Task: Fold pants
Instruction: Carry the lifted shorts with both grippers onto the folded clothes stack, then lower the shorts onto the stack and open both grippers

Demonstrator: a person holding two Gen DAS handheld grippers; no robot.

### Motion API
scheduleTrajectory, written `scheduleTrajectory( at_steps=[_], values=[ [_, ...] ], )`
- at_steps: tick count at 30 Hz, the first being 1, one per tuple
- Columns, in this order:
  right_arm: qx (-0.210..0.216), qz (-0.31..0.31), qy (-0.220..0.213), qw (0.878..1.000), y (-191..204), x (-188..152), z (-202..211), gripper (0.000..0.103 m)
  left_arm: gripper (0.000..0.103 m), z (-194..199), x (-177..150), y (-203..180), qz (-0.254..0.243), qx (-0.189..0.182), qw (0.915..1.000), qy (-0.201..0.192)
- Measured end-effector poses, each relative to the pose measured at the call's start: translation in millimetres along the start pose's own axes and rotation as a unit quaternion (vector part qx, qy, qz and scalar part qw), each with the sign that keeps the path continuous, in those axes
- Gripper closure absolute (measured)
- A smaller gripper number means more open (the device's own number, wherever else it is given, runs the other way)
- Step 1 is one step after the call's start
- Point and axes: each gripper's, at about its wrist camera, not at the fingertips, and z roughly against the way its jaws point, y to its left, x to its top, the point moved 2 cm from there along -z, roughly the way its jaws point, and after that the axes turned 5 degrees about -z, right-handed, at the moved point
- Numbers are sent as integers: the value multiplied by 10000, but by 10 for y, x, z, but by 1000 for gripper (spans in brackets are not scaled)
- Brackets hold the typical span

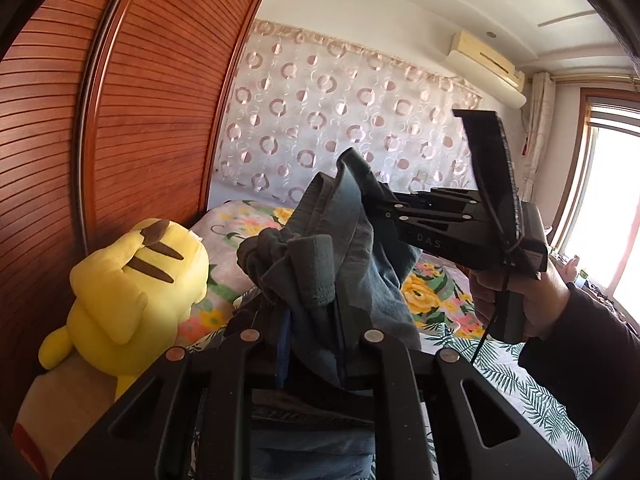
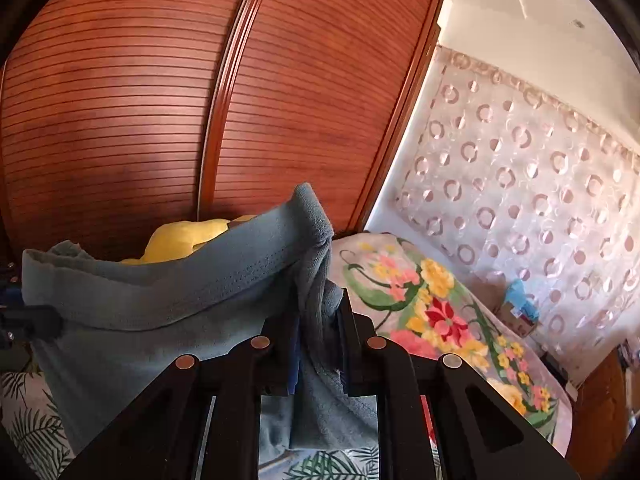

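Left wrist view: pants (image 1: pixel 320 248) are pinched by nearly closed left gripper (image 1: pixel 312 320) and right gripper (image 1: pixel 376 204), above the floral bed (image 1: pixel 440 292).

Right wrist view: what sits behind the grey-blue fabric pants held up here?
Behind the grey-blue fabric pants, a yellow plush toy peeks above the waistband, before the slatted wooden wardrobe. The pants cover the toy's lower body.

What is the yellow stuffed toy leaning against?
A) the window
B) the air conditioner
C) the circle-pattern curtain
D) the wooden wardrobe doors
D: in the left wrist view the yellow stuffed toy sits at the edge of the bed, right up against the slatted wooden wardrobe doors, far from the window.
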Motion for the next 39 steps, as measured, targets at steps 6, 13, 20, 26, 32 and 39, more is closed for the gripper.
scheduleTrajectory(
  at_steps=[6,13,20,26,32,39],
  values=[
    [-43,-164,193,9997,-102,68,-56,70,85,-45,-61,0,-74,121,9998,160],
    [32,-523,131,9985,-402,-13,224,55,81,-99,-115,80,-20,280,9991,318],
    [-222,-851,800,9929,-693,-253,20,55,66,-115,-146,79,-126,429,9979,470],
    [-111,-1182,740,9902,-818,-260,155,55,53,-65,-181,44,-267,406,9972,573],
    [-21,-1278,564,9902,-701,-333,362,55,18,43,-198,-18,-364,325,9970,605],
    [82,-1331,475,9899,-542,-504,588,55,18,182,-207,-44,-578,623,9946,592]
  ],
)
